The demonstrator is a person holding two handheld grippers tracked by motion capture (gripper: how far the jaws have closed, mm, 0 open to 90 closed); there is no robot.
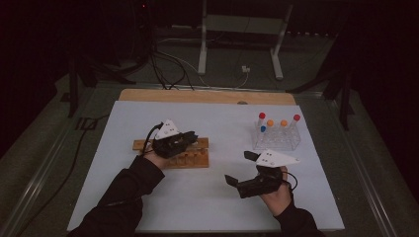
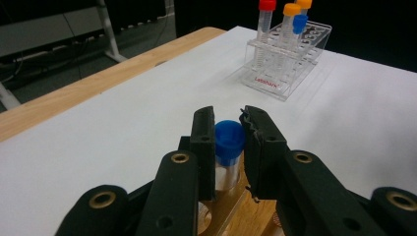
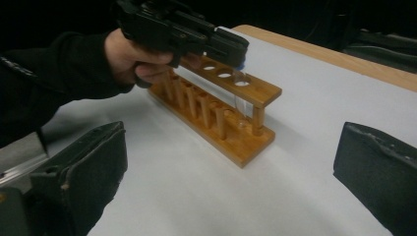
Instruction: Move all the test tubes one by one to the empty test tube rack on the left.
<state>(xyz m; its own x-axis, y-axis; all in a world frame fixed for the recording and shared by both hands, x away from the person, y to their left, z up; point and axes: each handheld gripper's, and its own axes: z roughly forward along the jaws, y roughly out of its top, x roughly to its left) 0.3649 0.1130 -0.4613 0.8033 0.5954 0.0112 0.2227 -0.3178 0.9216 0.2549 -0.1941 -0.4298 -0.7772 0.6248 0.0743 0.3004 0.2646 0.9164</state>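
- The blue-capped tube [image 2: 229, 152] stands in an end hole of the wooden rack [image 3: 231, 115].
- The left claw [image 2: 230, 147] pinches it just under the cap.
- The right claw [image 1: 240, 169] – spread wide, holding nothing – hovers above the white surface [image 1: 197, 197], near the clear rack [image 1: 276, 140].

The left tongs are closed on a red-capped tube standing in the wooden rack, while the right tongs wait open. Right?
Not quite: the cap is blue. The left gripper view shows the left tongs closed on a blue-capped tube in the wooden rack; the right tongs wait open.

left gripper [image 2: 230, 147]: jaws clamped, level | right gripper [image 3: 231, 172]: jaws wide apart
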